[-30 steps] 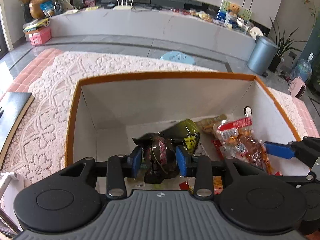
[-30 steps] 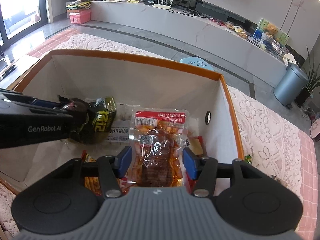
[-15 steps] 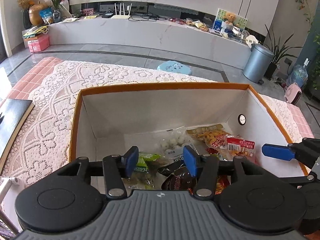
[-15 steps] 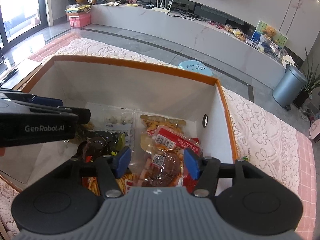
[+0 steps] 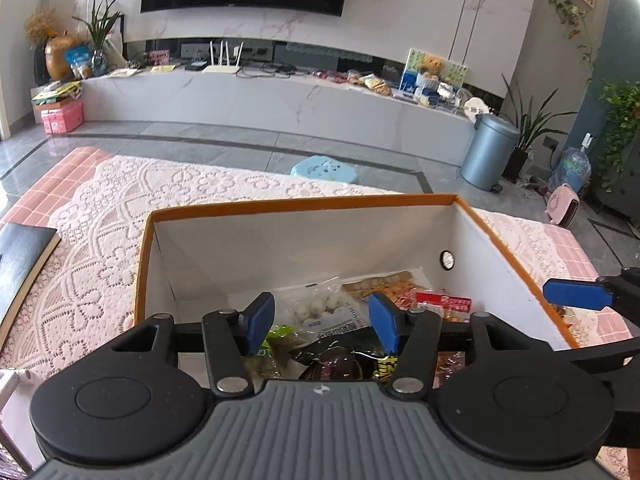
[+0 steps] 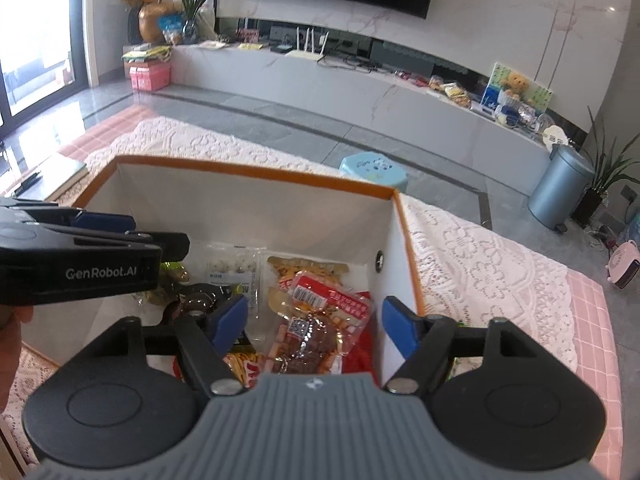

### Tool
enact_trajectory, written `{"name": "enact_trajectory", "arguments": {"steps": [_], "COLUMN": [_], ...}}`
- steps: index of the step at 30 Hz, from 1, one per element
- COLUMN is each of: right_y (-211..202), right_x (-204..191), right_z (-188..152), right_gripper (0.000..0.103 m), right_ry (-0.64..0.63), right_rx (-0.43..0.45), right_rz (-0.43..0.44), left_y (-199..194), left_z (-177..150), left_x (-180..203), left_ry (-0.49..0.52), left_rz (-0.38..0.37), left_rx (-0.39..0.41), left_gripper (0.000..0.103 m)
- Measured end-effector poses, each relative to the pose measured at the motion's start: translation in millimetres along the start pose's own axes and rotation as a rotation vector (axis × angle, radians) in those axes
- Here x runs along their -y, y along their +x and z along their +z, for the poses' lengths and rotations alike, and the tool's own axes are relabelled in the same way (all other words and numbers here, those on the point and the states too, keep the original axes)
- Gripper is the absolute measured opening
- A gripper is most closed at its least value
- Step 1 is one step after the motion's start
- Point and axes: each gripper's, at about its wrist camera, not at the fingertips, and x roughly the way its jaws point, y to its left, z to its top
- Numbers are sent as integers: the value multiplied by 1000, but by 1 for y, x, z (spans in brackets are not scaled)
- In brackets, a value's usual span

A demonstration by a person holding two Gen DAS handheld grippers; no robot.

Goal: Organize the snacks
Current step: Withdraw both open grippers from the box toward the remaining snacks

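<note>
While both tongs (image 5: 322, 322) (image 6: 314, 326) gape empty | glossy mixed snack packets (image 6: 316, 320) fill box (image 5: 280, 210)

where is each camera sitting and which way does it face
Left wrist: sits on the left tongs, looking down into the orange-rimmed box of snack packets; its open blue pads show, plus the right tongs' pad at right.
Right wrist: sits on the right tongs, same downward view; open pads, the left tongs at left.
Shared: the box, the white-ball packet, the TV wall.
</note>
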Motion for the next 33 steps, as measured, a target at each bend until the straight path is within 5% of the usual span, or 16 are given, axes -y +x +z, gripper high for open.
{"name": "enact_trajectory", "arguments": {"steps": [18, 33], "right_y": [-76, -102], "right_x": [51, 114], "right_z": [-55, -120], "right_gripper": [81, 84], "right_ry": [185, 287], "right_rx": [110, 78], "right_rz": [-78, -182], "left_y": [-32, -41], "left_z": [-12, -45], "left_x": [49, 147], "left_ry": [72, 270], "left_rz": [-103, -312], "left_rx": [63, 39], "left_gripper": [64, 77]}}
